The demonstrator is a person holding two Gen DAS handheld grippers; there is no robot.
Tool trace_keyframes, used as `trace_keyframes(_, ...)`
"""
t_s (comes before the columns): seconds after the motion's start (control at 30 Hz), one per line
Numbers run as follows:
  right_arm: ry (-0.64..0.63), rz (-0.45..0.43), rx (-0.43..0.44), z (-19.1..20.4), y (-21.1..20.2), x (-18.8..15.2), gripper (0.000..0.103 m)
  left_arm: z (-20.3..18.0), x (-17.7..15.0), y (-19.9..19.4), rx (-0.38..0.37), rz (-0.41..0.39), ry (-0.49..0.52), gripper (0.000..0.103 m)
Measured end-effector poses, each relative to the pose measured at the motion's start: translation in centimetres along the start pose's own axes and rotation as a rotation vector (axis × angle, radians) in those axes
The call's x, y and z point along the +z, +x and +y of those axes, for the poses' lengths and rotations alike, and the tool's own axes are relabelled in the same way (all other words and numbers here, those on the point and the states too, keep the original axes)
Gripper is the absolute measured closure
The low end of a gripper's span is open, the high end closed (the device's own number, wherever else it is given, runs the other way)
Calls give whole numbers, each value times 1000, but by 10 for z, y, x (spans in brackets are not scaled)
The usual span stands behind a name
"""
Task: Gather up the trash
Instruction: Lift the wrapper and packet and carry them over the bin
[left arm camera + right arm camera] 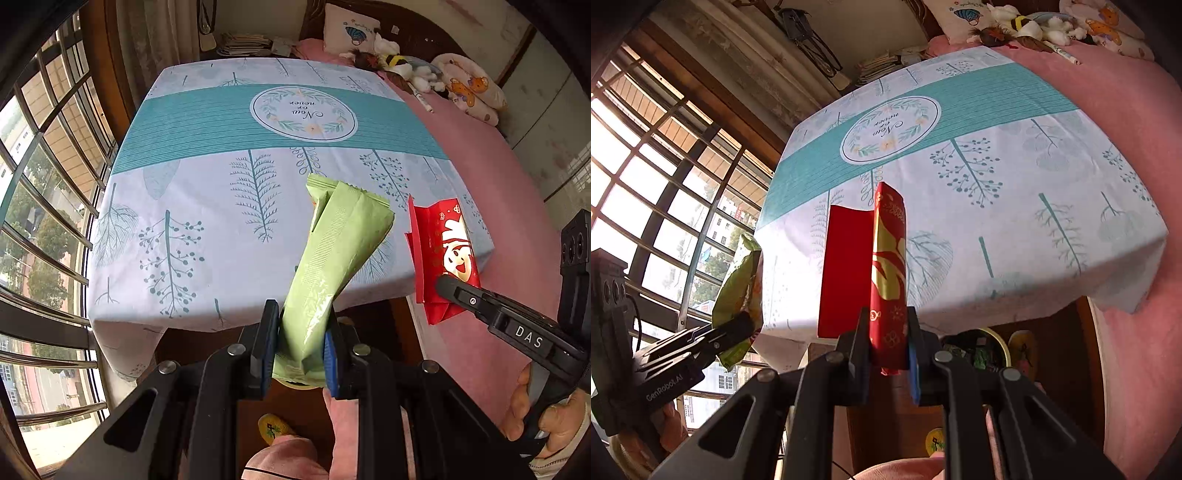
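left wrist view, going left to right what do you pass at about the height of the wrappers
window bars → tablecloth → green wrapper held by the left gripper → red wrapper held by the right gripper → pink bedspread

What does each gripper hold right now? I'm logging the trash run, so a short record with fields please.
left gripper: shut on green wrapper
right gripper: shut on red wrapper
wrappers: both lifted, off the tablecloth
bin: below the table edge, partly hidden
surroundings: pink bed, window
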State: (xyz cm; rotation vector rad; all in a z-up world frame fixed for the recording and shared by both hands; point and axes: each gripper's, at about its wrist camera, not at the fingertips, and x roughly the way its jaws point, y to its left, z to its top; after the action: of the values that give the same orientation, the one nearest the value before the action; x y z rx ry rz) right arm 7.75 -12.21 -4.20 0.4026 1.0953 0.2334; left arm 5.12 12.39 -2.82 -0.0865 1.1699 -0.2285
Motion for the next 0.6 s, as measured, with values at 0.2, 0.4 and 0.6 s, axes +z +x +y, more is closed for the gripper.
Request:
trace_keyframes(0.2, 2, 42, -41, -3, -15, -44, 87, -17, -29, 3, -13, 36, 33, 83)
trace_keyframes(0.4, 3, 125, -82, -21, -11, -74, 87, -37, -52, 25, -9, 93, 47, 83)
trace_keyframes(0.6, 28, 232, -119, -63, 26, -93, 87, -48, -76, 80, 2, 186, -4, 83)
